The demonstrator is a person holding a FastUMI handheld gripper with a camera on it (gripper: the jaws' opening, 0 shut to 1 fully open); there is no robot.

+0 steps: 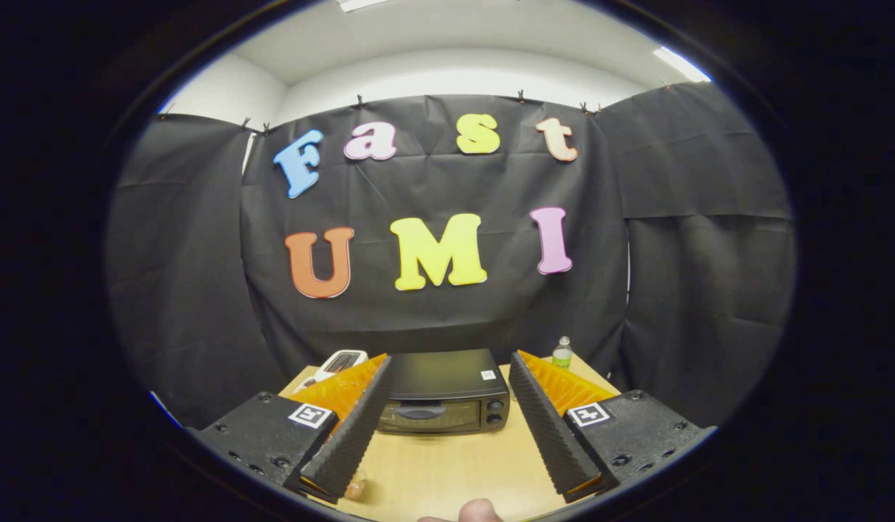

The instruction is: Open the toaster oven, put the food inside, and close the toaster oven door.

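Above a pale wooden table (447,471) in a cloth-walled booth, the hand-held gripper (447,377) hovers with its two ribbed fingers spread wide and nothing between them but open air. Framed in that gap, beyond the fingertips and well apart from them, sits the black box-shaped toaster oven (443,395) with its glass door (429,415) shut, a dark bar handle (417,412) across the door's upper part and two round knobs (495,411) stacked at its right. A small pale, rounded item (356,487), probably the food, lies on the table just beside the base of the left finger; it is too blurred to identify. A white handheld device (336,363) rests behind the left finger near the table's far corner, and a small clear bottle with a green label (562,353) stands beyond the right finger by the far right edge. A fingertip (480,510) of a person shows at the table's near edge. The task appears to be at its very start: the door is not yet opened. The next move likely calls for lowering toward the handle and closing on it. Bare tabletop lies between gripper and oven, giving a free approach; the bottle and device stand off to the sides.
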